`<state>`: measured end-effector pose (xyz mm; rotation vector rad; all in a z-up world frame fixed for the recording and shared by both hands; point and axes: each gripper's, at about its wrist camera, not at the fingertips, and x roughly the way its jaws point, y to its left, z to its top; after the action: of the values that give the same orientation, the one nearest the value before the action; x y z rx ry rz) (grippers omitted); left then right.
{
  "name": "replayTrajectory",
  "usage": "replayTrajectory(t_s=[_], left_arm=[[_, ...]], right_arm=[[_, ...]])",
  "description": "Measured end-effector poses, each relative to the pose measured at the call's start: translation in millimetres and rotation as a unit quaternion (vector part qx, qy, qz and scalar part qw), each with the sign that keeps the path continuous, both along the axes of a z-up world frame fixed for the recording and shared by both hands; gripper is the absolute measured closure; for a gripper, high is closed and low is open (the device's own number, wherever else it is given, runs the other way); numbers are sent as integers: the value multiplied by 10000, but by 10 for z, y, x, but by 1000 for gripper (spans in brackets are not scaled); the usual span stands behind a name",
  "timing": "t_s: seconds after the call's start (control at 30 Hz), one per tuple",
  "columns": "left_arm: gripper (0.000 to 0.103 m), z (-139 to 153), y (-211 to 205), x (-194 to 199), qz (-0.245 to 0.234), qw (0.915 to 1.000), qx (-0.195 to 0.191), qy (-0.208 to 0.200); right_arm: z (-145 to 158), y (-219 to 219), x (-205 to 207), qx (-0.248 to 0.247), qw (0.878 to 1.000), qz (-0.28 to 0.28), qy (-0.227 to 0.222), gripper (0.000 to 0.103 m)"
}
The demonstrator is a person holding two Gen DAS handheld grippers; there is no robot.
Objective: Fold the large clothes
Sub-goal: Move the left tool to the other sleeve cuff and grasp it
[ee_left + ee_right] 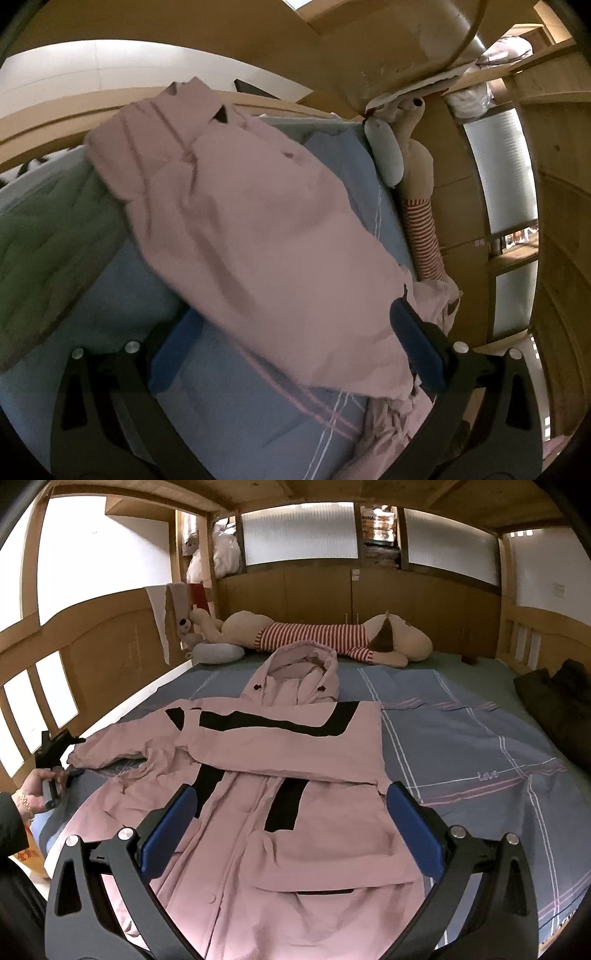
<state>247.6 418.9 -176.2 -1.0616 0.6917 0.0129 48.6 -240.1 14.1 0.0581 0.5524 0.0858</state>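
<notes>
a wooden bunk frame (110, 635) encloses the whole scene, and inside it a blue-grey striped bedsheet (461, 738) fills the middle and right of the right wrist view. spread flat on that sheet, centre frame, lies the pink coat (280, 775) with black panels, hood toward the top of the frame, one sleeve folded across the chest and the other sleeve stretched toward the left edge. along the far wall, upper centre, a long plush dog (317, 635) in a red striped shirt lies on its side. a dark garment (557, 701) sits at the right edge. the right gripper (291, 834) hovers over the coat's lower half, jaws spread wide and empty. in the left wrist view the left gripper (291, 350) also stands wide apart, the sleeve lying between its blue pads (417, 350) without being pinched.
</notes>
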Motion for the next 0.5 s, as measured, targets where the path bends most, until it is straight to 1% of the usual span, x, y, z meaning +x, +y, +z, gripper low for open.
replayTrajectory(t_s=[0.2,0.33,0.5], left_arm=[[2,8,71,263,126,9998,94,-113],[2,10,168,391,312,9990,33,-306],[2,26,226,537,625,9975,48,-324]], right_arm=[[-73,63,77,-58,9999,7,117,1],[-124,88,131,-83,9998,-7,206,1],[-185,130,210,-146,9995,-19,296,1]])
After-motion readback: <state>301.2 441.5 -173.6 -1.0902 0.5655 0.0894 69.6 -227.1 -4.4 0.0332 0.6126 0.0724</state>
